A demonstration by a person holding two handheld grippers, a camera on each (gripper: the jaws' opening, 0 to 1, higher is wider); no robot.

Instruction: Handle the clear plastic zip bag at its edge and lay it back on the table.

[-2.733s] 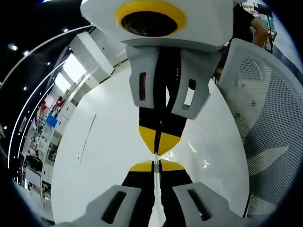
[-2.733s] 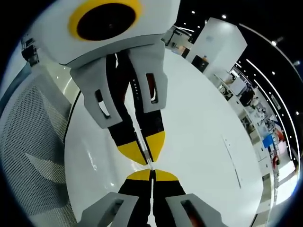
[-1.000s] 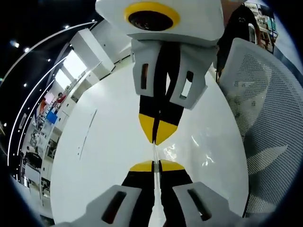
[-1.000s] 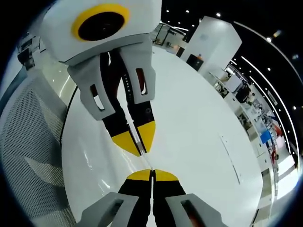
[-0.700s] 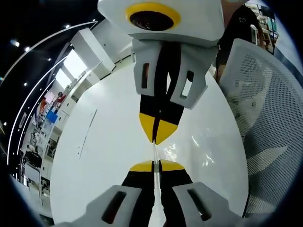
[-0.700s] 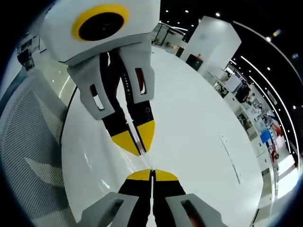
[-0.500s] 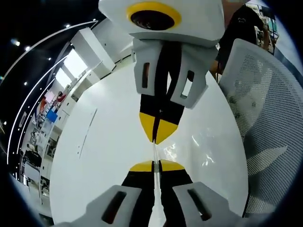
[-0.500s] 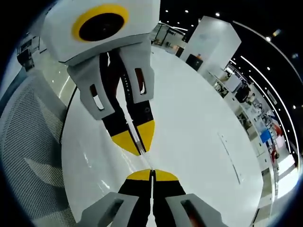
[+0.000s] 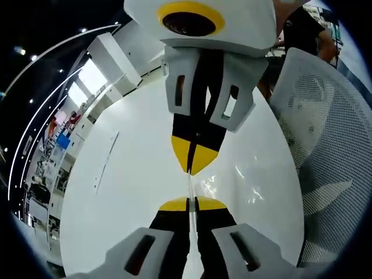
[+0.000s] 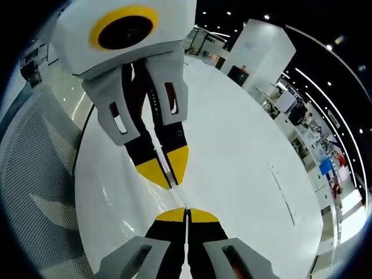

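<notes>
Both grippers, left gripper and right gripper, pinch the zip bag edge (taut between them); bare white table spreads frame-left.

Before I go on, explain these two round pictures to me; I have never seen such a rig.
A person holds two hand tools, each a two-jaw gripper with a fisheye camera riding on it. The left gripper view looks along the left gripper, whose yellow-tipped jaws rise from the bottom; facing it from above is the right gripper. The right gripper view is the mirror case: its own gripper below, the left gripper above. Both are shut on the edge of a clear plastic zip bag, stretched between them above a white table. The bag shows mostly as faint glints. Beside the table stands a white mesh chair.
</notes>
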